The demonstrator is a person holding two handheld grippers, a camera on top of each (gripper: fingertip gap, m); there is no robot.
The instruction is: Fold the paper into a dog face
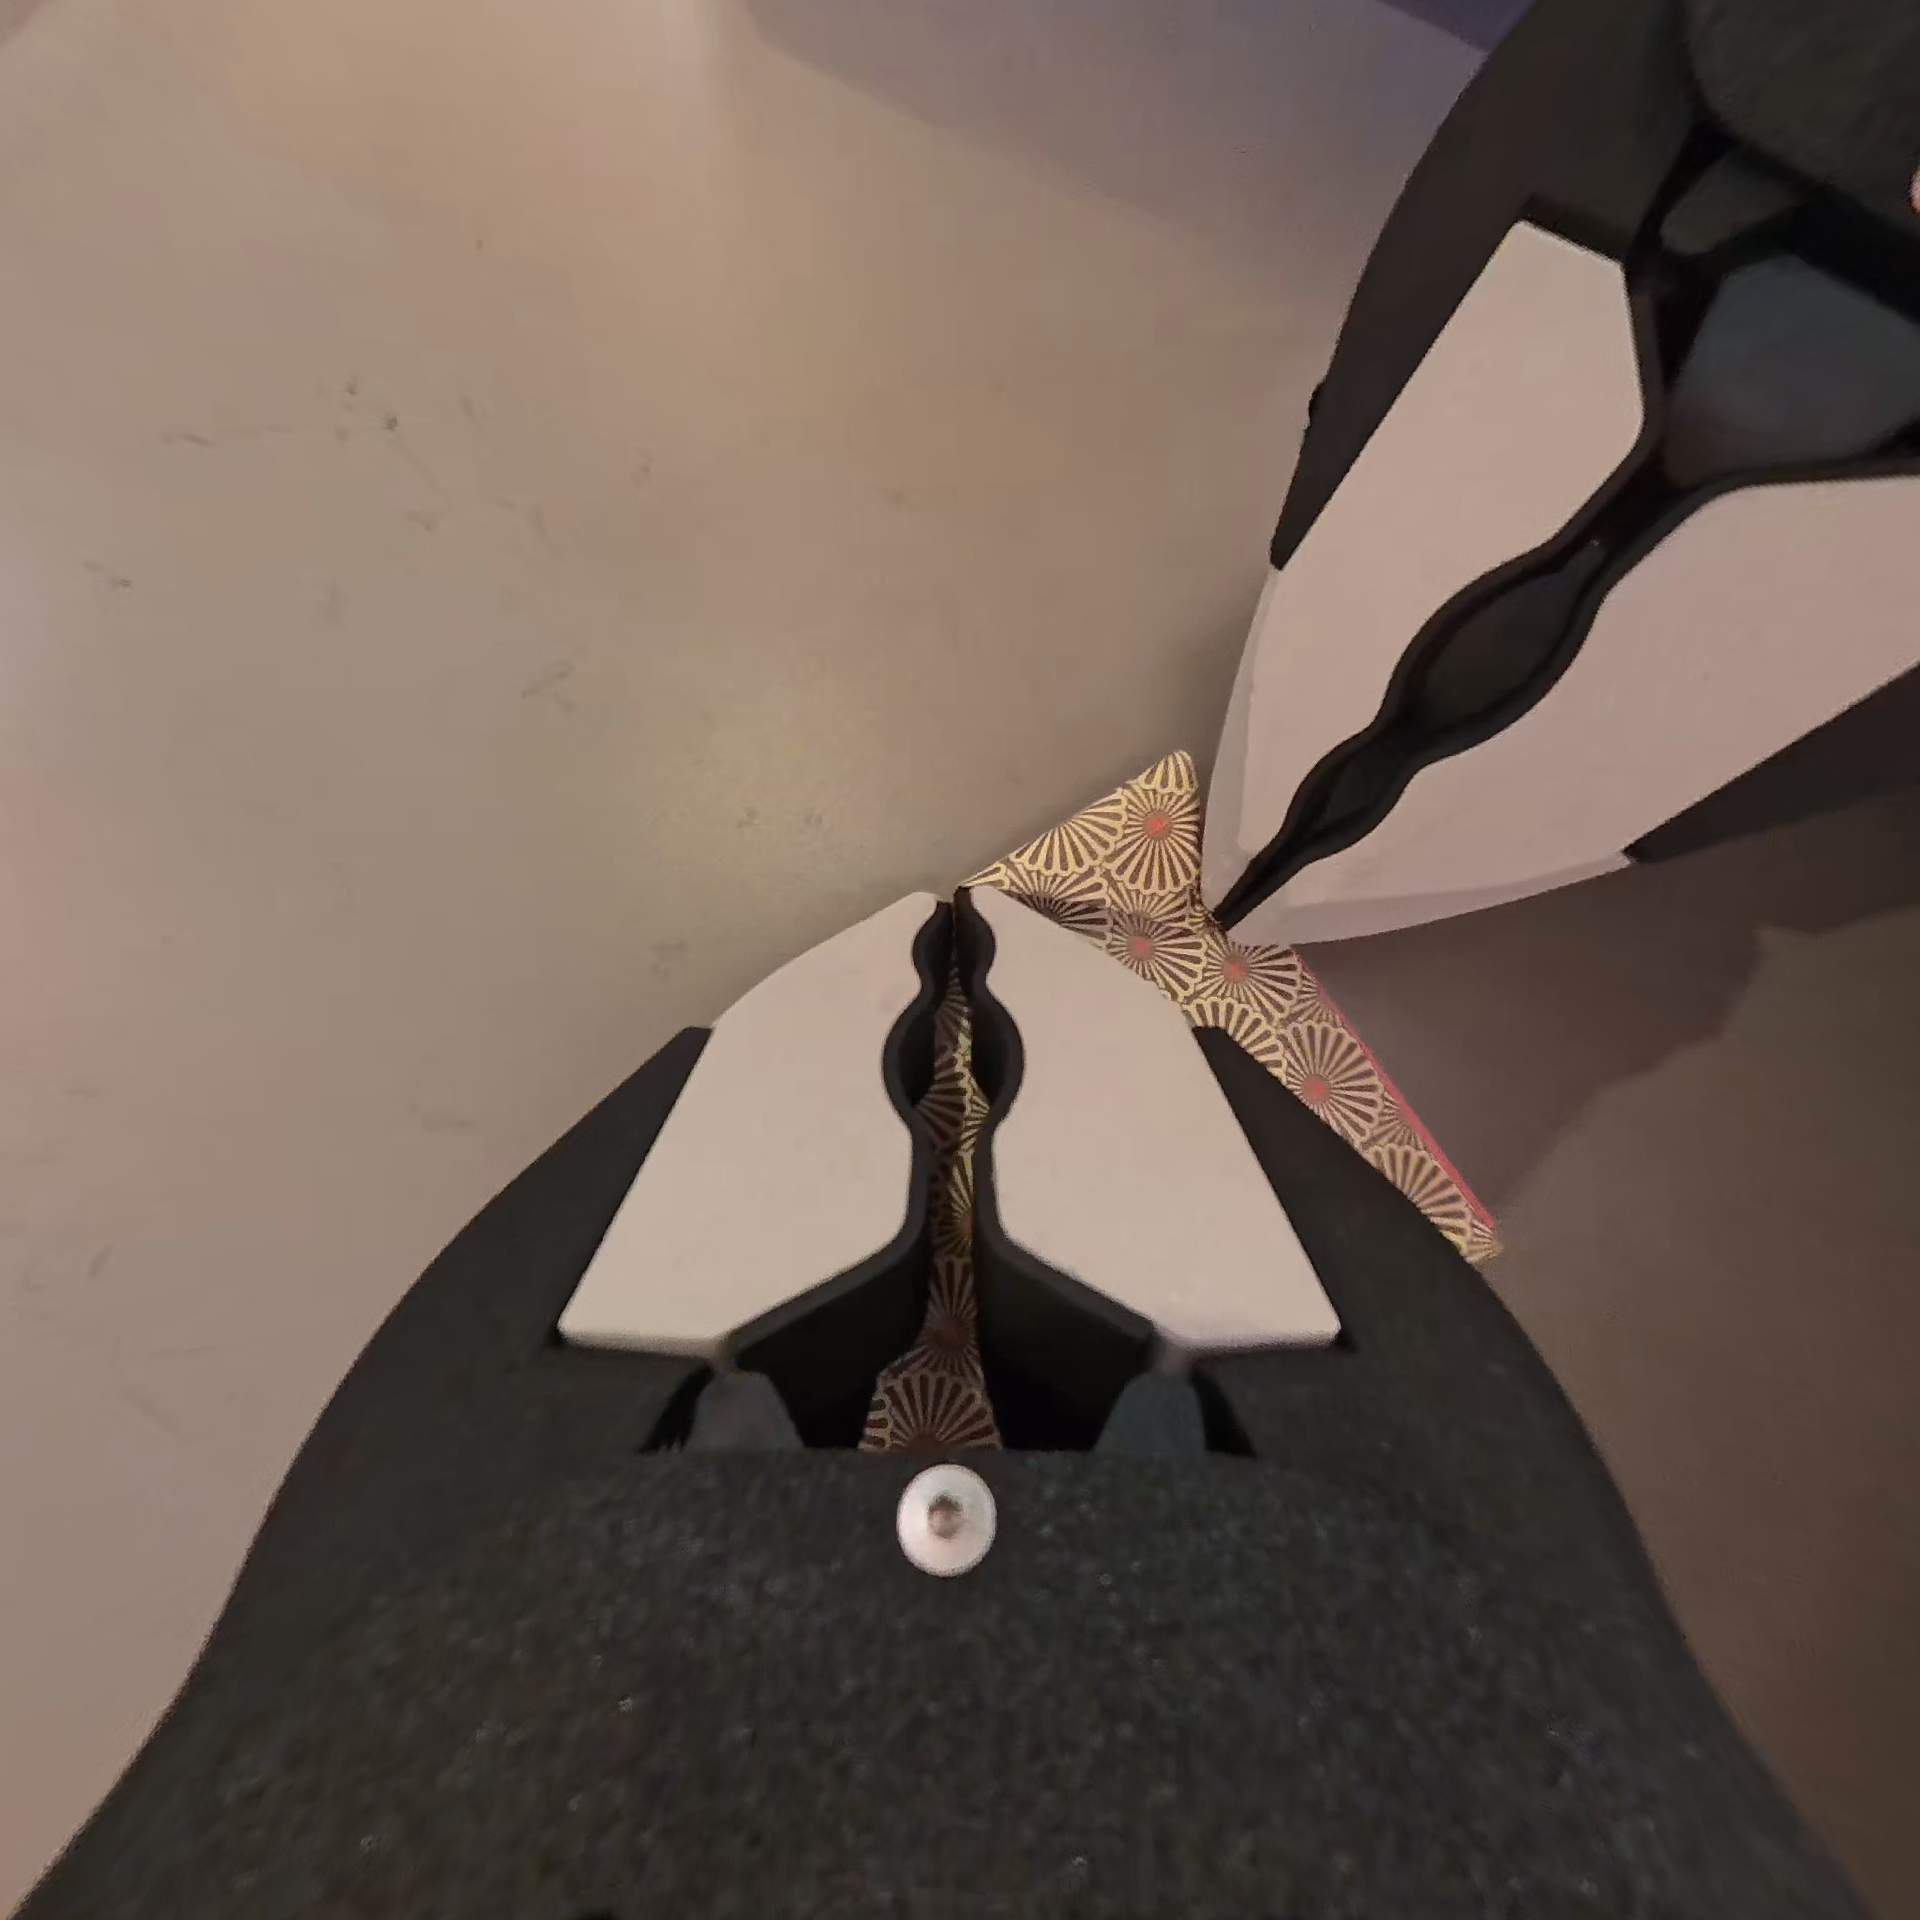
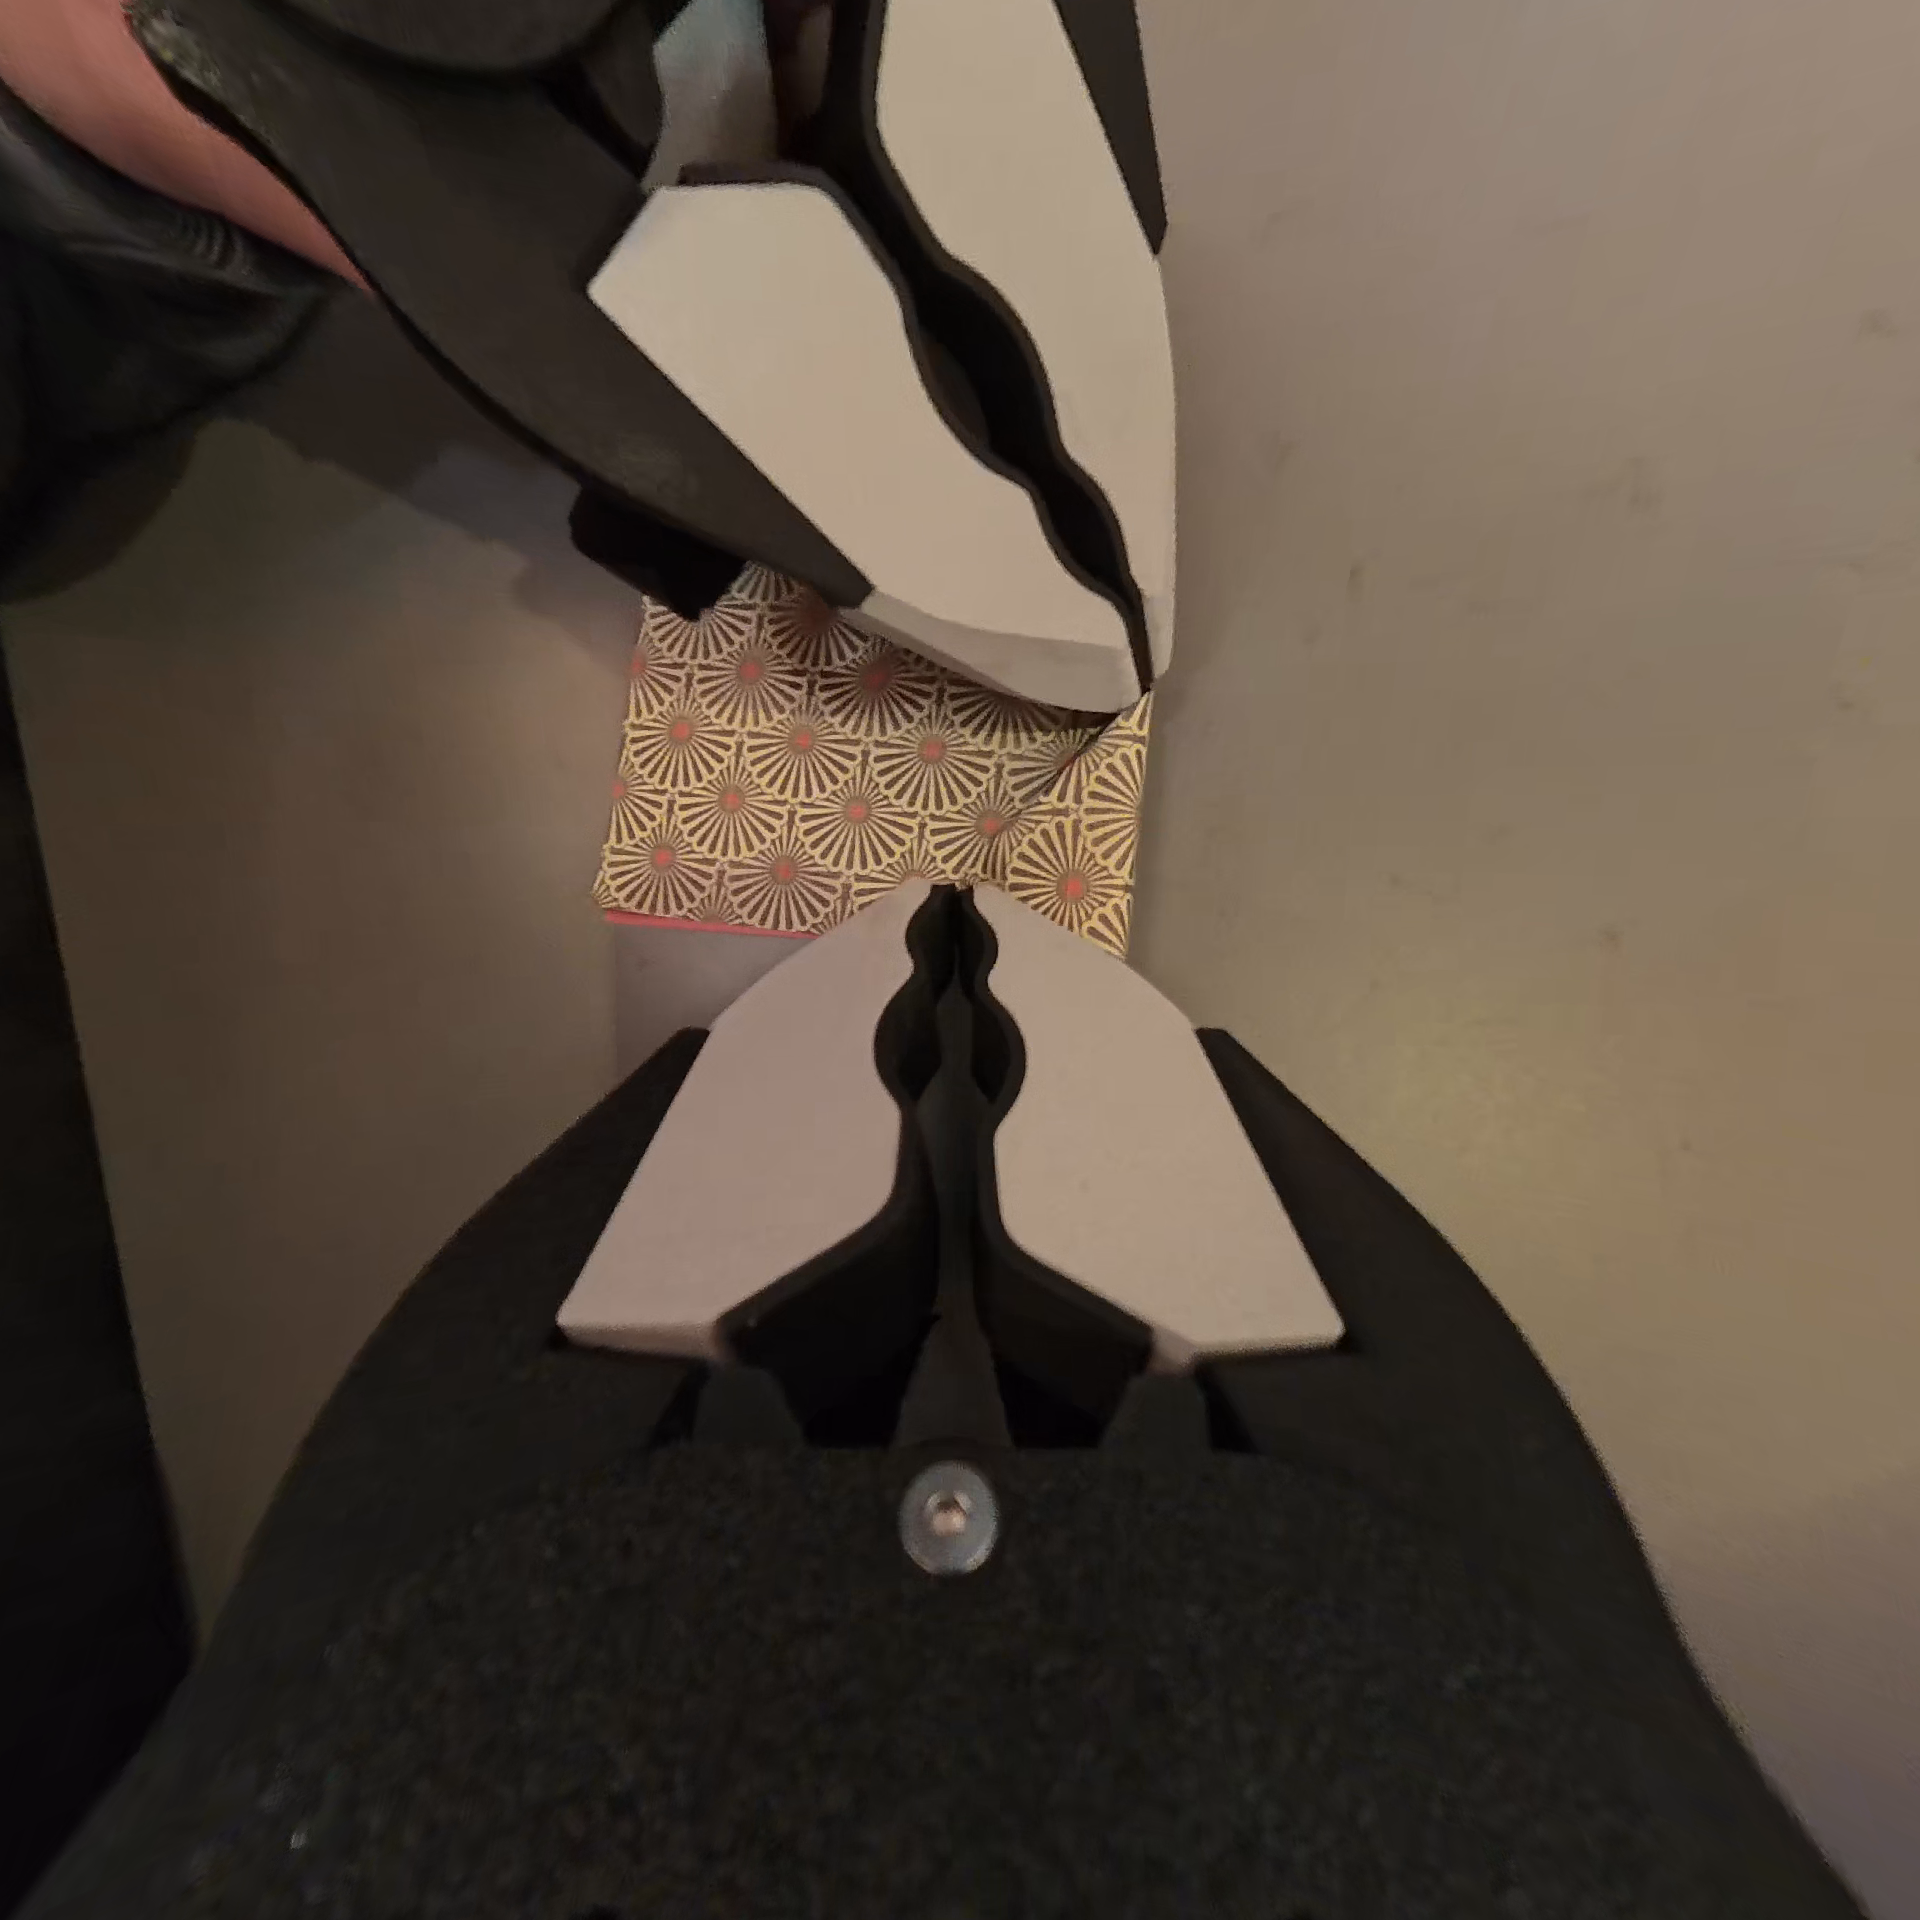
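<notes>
The folded paper (image 2: 810, 790), patterned in gold and brown flowers with a pink underside, lies on the beige table (image 2: 1507, 623). My left gripper (image 1: 953, 909) is shut on the paper; a patterned flap (image 1: 951, 1091) shows between its pads. In the right wrist view it (image 2: 1141, 665) comes in from above and pinches the paper's far right corner, where a small fold stands up. My right gripper (image 2: 953, 902) is shut, with nothing showing between its pads. Its closed tips rest on the paper's near edge. In the left wrist view it (image 1: 1231, 912) touches the paper (image 1: 1153, 904) from the right.
The beige tabletop (image 1: 520, 520) stretches to the left of the paper in the left wrist view. A person's hand and dark sleeve (image 2: 104, 156) hold the left gripper at the upper left of the right wrist view. The two grippers stand close together over the paper. Some 5 centimeters of space lies between my two pairs of fingers.
</notes>
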